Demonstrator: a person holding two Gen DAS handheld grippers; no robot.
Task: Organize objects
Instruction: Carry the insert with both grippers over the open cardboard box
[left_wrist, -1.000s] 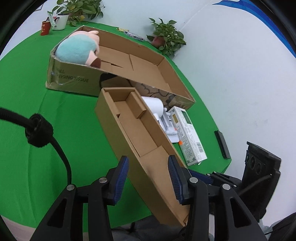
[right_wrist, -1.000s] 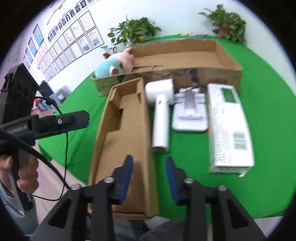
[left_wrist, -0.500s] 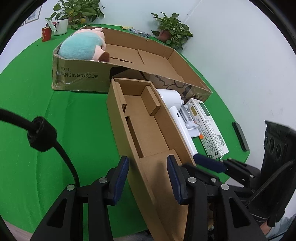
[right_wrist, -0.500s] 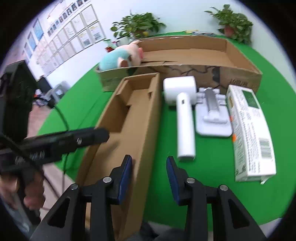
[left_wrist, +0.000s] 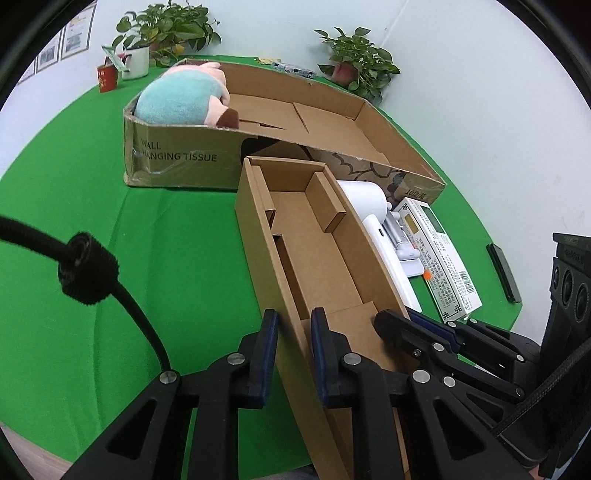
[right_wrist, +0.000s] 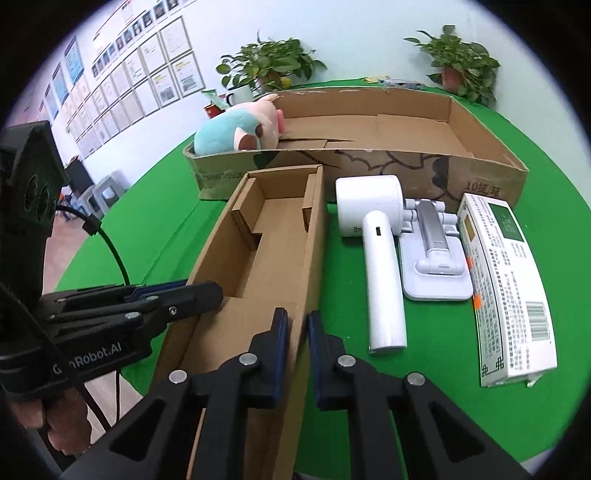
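Observation:
A long narrow open cardboard box lies on the green table, also in the right wrist view. My left gripper is shut on its left wall near the front end. My right gripper is shut on its right wall near the front end. Right of it lie a white handheld device, a grey folding stand and a white-and-green carton. Behind stands a large shallow cardboard box with a teal and pink plush pig in its left end.
Potted plants and a white mug stand at the table's far edge. A red item sits near the mug. A black flat object lies at the right table edge. My cable hangs at left.
Both grippers have closed from open onto the narrow box's side walls. The left gripper moved left to the left wall; the right gripper came in onto the right wall.

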